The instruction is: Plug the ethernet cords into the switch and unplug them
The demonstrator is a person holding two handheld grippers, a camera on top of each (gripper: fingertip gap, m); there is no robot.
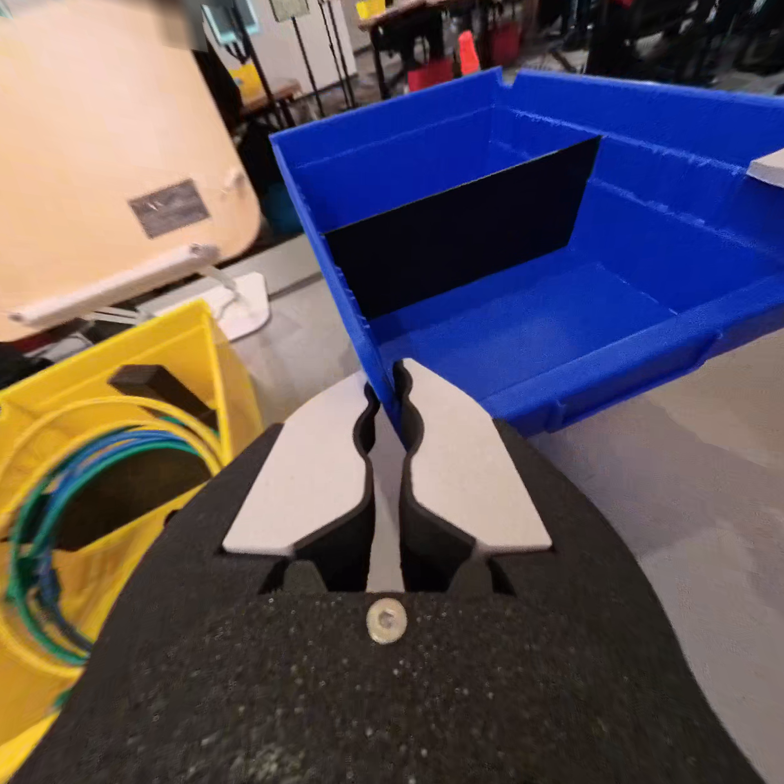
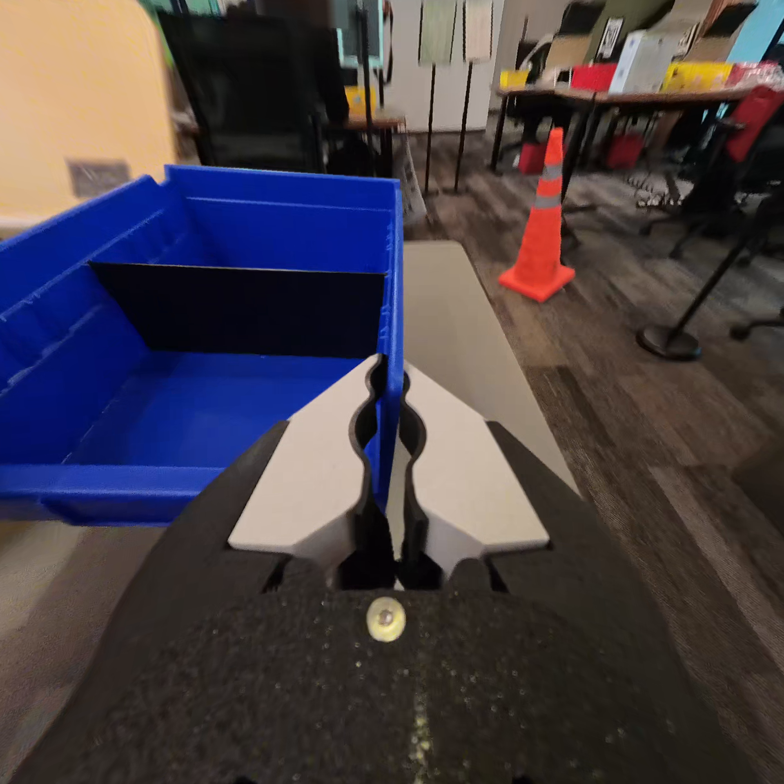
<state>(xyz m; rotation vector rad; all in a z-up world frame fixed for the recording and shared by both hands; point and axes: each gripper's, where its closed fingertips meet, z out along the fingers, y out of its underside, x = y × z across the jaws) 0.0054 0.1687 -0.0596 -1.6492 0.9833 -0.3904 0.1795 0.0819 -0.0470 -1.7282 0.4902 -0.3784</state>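
Note:
A blue bin (image 1: 530,339) with a black divider (image 1: 458,229) stands on the grey table; its near compartment holds nothing. My left gripper (image 1: 388,384) is shut on the bin's left side wall. My right gripper (image 2: 392,371) is shut on the bin's right side wall (image 2: 392,297); one of its grey fingers (image 1: 768,169) shows at the right edge of the left wrist view. Coiled ethernet cords (image 1: 85,466), yellow, blue and green, lie in a yellow bin (image 1: 220,365) to the left. No switch is in view.
A black block (image 1: 165,390) sits in the yellow bin. A beige rounded object (image 1: 106,148) stands behind it. The table edge (image 2: 500,339) lies right of the blue bin. An orange cone (image 2: 541,229) and a black stand base (image 2: 668,339) are on the floor.

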